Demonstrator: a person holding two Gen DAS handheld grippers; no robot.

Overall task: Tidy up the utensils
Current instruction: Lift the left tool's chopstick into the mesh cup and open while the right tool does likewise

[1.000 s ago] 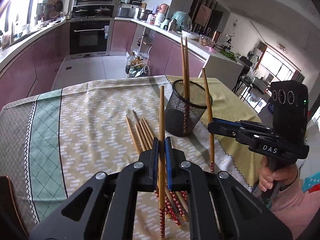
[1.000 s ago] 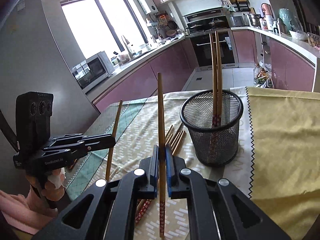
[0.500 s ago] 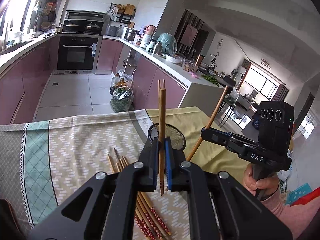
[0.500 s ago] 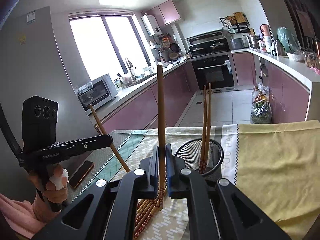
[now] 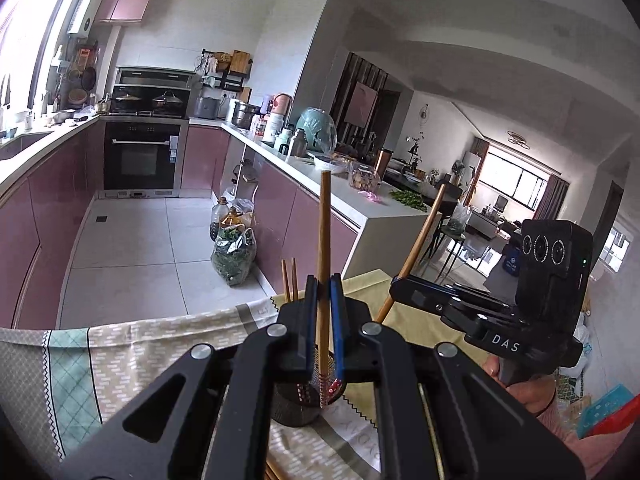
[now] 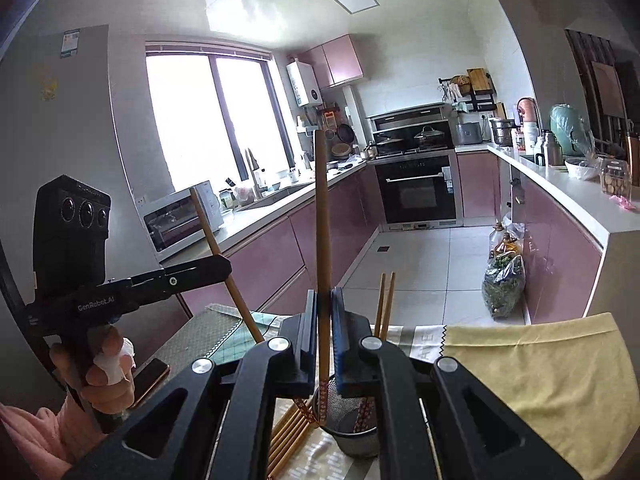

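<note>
Tabletop (image 6: pixel 552 376): covered by a yellow cloth on one side and a patterned cloth (image 5: pixel 132 356) with a teal band on the other.
Left gripper (image 5: pixel 322 332): its fingers are clenched on one wooden chopstick (image 5: pixel 323 248), held upright, its patterned lower end down at the mouth of the mesh holder (image 5: pixel 294 408). In the right wrist view this gripper (image 6: pixel 218 266) shows at the left, its chopstick (image 6: pixel 224 264) leaning.
Right gripper (image 6: pixel 323 344): its fingers grasp a second chopstick (image 6: pixel 321 232), upright, its decorated tip down at the mesh holder's rim (image 6: pixel 354 436). In the left wrist view this gripper (image 5: pixel 398 286) shows at the right with its stick (image 5: pixel 416 246) slanted.
Mesh holder: black wire cup standing on the cloths just below both grippers, with two chopsticks (image 6: pixel 386 300) already standing in it.
Loose chopsticks (image 6: pixel 290 436): a bundle lying flat on the patterned cloth just beside the holder.
</note>
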